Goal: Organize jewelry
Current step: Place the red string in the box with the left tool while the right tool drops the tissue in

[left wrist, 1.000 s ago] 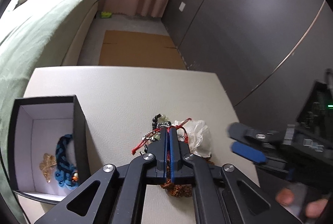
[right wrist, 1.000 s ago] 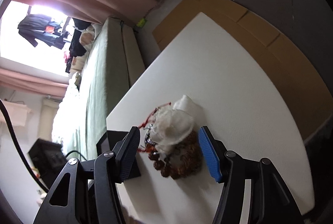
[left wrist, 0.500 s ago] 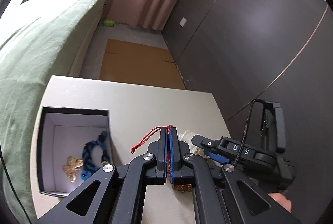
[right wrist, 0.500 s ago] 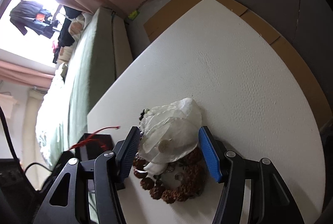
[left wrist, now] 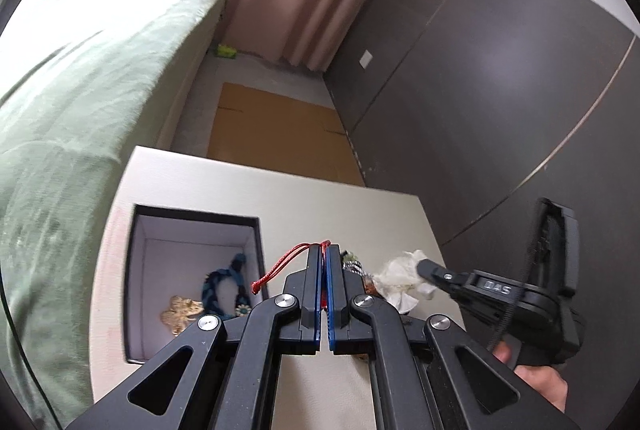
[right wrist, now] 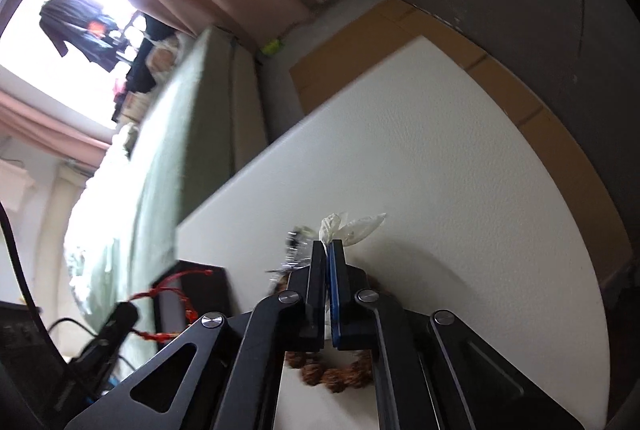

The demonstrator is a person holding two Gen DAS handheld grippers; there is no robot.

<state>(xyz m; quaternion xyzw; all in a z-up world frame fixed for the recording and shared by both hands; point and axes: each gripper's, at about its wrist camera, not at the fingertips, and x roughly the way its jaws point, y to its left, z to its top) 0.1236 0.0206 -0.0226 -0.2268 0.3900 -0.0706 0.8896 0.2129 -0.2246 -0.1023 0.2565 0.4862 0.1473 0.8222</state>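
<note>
My left gripper (left wrist: 324, 250) is shut on a red cord bracelet (left wrist: 280, 264) and holds it above the table beside the open black box (left wrist: 256, 230). The box holds a blue braided bracelet (left wrist: 218, 282) and a gold brooch (left wrist: 180, 312). My right gripper (right wrist: 329, 244) is shut on a white plastic bag (right wrist: 352, 226), also seen in the left wrist view (left wrist: 400, 280). A brown bead bracelet (right wrist: 340, 376) and a silver chain (right wrist: 294, 248) lie under it on the white table (right wrist: 440, 170).
A green bed (left wrist: 80, 90) runs along the table's left side. A dark wardrobe wall (left wrist: 480, 90) stands at the right. Cardboard (left wrist: 276, 134) lies on the floor beyond the table's far edge.
My left gripper lifted the red cord out of the jewelry pile and rose. My right gripper moved in over the pile and shut on the white bag.
</note>
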